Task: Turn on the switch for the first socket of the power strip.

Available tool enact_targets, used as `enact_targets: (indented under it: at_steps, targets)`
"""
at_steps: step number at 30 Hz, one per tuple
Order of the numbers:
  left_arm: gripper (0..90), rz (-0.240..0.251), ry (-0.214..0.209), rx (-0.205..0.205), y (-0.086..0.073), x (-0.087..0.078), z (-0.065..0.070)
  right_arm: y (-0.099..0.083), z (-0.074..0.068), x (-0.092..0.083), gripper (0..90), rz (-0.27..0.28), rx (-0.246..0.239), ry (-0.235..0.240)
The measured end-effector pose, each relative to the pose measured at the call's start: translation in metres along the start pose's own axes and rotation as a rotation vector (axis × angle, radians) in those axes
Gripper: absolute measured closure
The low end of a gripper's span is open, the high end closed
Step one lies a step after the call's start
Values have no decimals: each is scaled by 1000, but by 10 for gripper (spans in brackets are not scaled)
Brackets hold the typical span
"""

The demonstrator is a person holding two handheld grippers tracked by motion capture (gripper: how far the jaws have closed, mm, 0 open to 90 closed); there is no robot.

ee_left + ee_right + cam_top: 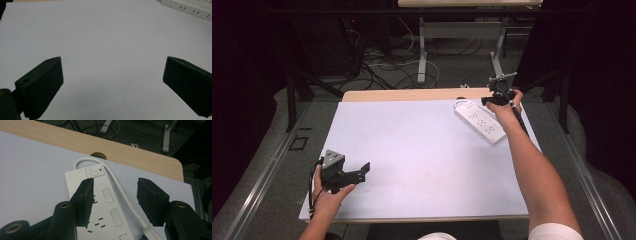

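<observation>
The power strip (480, 121) lies flat at the far right of the bench (422, 150), on the white sheet, its long axis running diagonally from the far end, where the switch (94, 171) sits, toward the near right edge. Its white cable (120, 192) loops out beside the switch end and runs back along the strip's right side.

The right tongs (113, 195) are directly above the switch end, pointing down along the strip. The jaws stand partly apart and straddle the body: the left jaw is over the socket face, the right jaw outside the cable. No pad contact is visible, so the tongs are released. A closing move would likely catch strip and cable together across the short axis.

The left tongs (362, 171) rest at the near left, well apart from the strip, jaws wide and empty. The right hand (504, 107) is the nearer.
</observation>
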State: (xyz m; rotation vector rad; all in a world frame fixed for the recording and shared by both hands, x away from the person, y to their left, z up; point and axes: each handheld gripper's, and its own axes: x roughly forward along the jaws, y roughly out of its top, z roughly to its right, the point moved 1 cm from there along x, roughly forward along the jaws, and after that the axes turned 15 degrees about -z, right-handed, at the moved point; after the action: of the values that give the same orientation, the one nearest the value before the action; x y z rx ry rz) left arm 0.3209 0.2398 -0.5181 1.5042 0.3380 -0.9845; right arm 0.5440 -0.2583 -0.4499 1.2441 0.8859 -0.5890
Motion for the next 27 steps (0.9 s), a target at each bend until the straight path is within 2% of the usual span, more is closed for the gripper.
enact_targets:
  at_steps: [15, 21, 27]
  targets:
    - [33, -2, 0, -13, 0, 1, 0, 2, 8, 23, 493, -46, -12, -10]
    - [35, -5, 3, -17, 1, 2, 0, 2, 12, 32, 520, -52, -21, 45]
    - [37, -12, 2, -16, 1, 3, 1, 3, 15, 38, 520, -46, -10, 47]
